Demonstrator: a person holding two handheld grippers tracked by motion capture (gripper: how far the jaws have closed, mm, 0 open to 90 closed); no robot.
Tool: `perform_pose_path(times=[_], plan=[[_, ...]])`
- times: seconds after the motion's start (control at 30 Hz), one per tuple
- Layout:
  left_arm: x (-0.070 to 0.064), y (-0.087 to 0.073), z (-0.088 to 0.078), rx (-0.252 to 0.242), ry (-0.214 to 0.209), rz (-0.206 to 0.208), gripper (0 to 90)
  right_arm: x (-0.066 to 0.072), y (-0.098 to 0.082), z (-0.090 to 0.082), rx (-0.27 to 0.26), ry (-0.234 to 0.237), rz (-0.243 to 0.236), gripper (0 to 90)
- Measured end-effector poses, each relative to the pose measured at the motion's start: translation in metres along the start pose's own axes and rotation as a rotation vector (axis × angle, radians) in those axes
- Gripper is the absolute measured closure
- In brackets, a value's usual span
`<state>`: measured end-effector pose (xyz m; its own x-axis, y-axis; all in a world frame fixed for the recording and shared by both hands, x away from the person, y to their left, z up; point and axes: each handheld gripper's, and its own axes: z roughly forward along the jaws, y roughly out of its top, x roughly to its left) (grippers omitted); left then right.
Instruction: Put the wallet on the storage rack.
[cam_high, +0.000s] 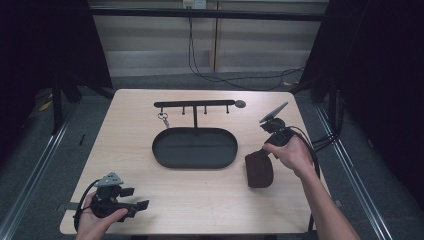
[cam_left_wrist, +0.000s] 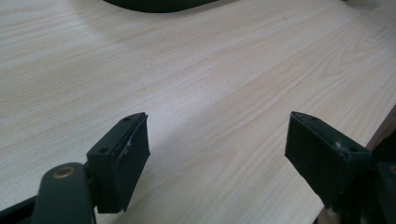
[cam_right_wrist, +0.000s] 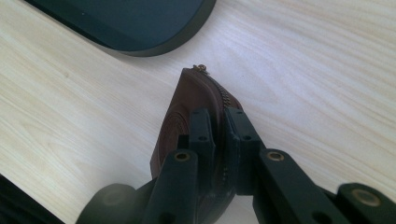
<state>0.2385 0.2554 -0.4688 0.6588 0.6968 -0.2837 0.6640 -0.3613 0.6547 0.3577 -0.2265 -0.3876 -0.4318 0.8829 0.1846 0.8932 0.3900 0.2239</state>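
Observation:
A dark brown zip pouch (cam_high: 259, 170) hangs just above the table at the right, pinched at its top edge by my right gripper (cam_high: 263, 151). In the right gripper view the two jaws are closed on the pouch (cam_right_wrist: 187, 116) along its brass zip, and my right gripper (cam_right_wrist: 219, 140) points down at the table. A black oval tray (cam_high: 195, 147) lies at the table's middle, with a black hook rack (cam_high: 195, 104) standing behind it and a key ring (cam_high: 163, 118) hanging from its left hook. My left gripper (cam_high: 142, 205) rests near the front left corner, open with nothing between its jaws (cam_left_wrist: 217, 154).
Light wooden table (cam_high: 210, 200) with bare room in front of the tray. The tray's rim (cam_right_wrist: 154, 46) lies just beyond the pouch. Black cables run across the floor behind the table. Dark curtains stand at both sides.

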Motion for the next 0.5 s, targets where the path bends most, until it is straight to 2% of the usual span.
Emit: perform_pose_path(times=[0.13, 0.5], plan=[[0.0, 0.0, 0.0, 0.001, -0.002, 0.002, 21.8, 0.001, 0.001, 0.0, 0.015, 0.01, -0.003, 83.0], [0.001, 0.0, 0.001, 0.0, -0.002, -0.006, 21.9, 0.001, 0.01, -0.014, 0.028, -0.012, -0.005, 83.3]])
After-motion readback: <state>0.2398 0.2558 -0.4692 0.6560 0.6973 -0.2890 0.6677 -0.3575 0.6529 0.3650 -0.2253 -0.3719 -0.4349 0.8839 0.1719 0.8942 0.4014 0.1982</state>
